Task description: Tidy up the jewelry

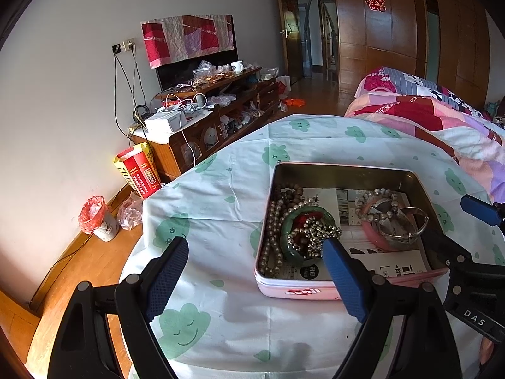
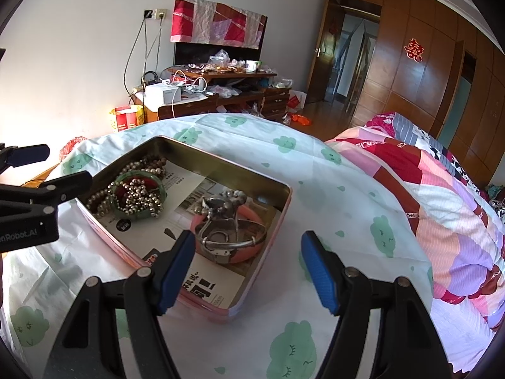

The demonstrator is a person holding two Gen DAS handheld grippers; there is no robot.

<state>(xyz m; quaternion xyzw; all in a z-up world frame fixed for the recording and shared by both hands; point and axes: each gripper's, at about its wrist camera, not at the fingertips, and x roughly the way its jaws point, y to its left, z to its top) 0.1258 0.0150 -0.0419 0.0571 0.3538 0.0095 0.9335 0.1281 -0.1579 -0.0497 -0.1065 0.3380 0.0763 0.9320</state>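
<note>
A pink tin box (image 1: 303, 292) (image 2: 281, 218) lies open on a table under a white cloth with green clouds. On its left lie beaded strands and a green bangle (image 1: 285, 224) (image 2: 121, 178). On its right a silver bangle (image 1: 407, 237) (image 2: 249, 243) rests on a pink bangle (image 1: 375, 237) (image 2: 202, 249), with a beaded bracelet (image 1: 377, 194) behind. My left gripper (image 1: 255, 271) stands open at the box's near left corner, empty. My right gripper (image 2: 247, 268) stands open over the box's near right corner, empty; it also shows at the right edge of the left wrist view.
A printed paper sheet (image 1: 388, 263) lines the box. A bed with a patchwork quilt (image 2: 426, 189) lies to the right. A cluttered wooden TV cabinet (image 1: 214, 101) stands against the far wall. On the floor are a small bin with a red bag (image 1: 94, 218) and a red and yellow bag (image 1: 139, 170).
</note>
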